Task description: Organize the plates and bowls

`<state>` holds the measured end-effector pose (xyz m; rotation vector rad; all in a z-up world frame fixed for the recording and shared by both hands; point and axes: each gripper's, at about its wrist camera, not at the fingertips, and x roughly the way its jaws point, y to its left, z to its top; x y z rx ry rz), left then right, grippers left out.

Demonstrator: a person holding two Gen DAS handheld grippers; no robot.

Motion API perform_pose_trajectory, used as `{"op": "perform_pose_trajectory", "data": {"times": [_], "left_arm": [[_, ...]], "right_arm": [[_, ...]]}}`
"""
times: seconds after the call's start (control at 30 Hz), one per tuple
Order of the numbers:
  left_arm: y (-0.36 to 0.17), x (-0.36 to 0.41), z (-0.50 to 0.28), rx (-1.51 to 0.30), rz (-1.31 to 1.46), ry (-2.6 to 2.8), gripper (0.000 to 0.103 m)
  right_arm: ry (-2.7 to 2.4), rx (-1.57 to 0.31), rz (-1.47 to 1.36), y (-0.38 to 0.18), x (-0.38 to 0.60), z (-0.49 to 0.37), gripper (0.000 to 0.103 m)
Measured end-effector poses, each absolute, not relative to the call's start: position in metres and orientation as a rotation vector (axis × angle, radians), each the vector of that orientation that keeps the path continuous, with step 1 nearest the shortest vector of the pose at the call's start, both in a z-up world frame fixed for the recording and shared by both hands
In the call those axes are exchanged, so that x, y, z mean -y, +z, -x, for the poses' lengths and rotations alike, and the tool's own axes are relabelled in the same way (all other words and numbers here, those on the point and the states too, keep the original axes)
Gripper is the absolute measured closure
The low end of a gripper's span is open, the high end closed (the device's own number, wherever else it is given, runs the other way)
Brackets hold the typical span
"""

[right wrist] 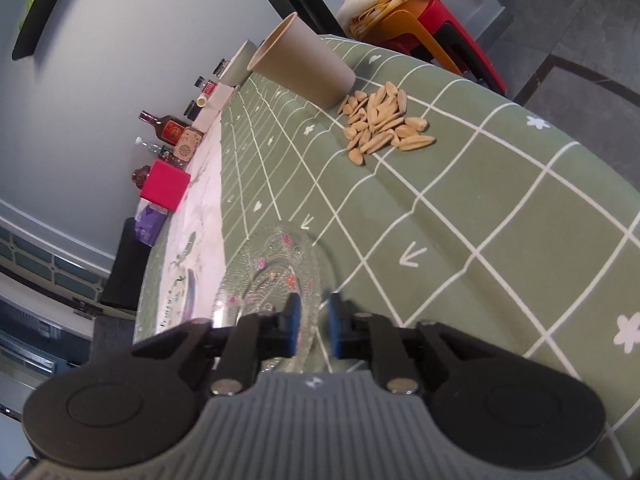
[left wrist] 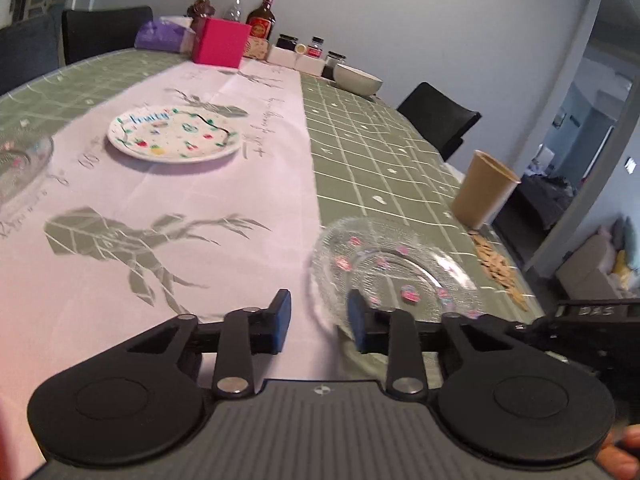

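Observation:
A clear glass plate with pink flowers (left wrist: 394,270) lies on the green checked tablecloth, also in the right wrist view (right wrist: 276,268). My right gripper (right wrist: 313,322) has its fingers on either side of that plate's near rim, with a small gap; I cannot tell if they clamp it. My left gripper (left wrist: 318,322) is open and empty, just left of the same plate. A white plate with coloured prints (left wrist: 174,134) sits further back on the pink runner. A second glass dish (left wrist: 20,160) is at the left edge. A pale bowl (left wrist: 357,79) stands at the back.
A tan paper cup (left wrist: 482,190) and a pile of seeds (right wrist: 380,120) lie right of the glass plate near the table edge. A pink box (left wrist: 220,42), a bottle (left wrist: 262,18) and jars line the far end. Black chairs surround the table.

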<state>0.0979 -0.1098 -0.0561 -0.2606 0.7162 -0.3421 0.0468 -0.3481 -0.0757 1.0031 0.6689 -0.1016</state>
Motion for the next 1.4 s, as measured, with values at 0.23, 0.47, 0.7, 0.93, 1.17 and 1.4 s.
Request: {"op": "perform_pose_trajectory", "data": {"times": [0.23, 0.47, 0.7, 0.93, 1.17, 1.4], "left_arm": [[-0.052, 0.119, -0.083, -0.716, 0.211, -0.338, 0.083], [-0.052, 0.091, -0.076, -0.786, 0.360, -0.334, 0.088], [-0.045, 0.080, -0.063, -0.834, 0.347, -0.316, 0.088], [-0.039, 0.074, -0.039, -0.838, 0.272, -0.283, 0.087], [-0.033, 0.068, -0.022, -0.849, 0.224, -0.235, 0.089], [-0.030, 0.065, 0.000, -0.825, 0.139, -0.197, 0.089]], "right_arm": [[-0.109, -0.689, -0.985, -0.073, 0.344, -0.043, 0.100], [-0.045, -0.714, -0.970, -0.075, 0.341, -0.033, 0.100], [-0.007, -0.749, -0.902, -0.069, 0.325, -0.021, 0.099], [0.008, -0.784, -0.880, -0.066, 0.312, -0.009, 0.099], [0.004, -0.816, -0.847, -0.060, 0.291, 0.009, 0.099], [-0.001, -0.850, -0.812, -0.055, 0.275, 0.023, 0.099]]}}
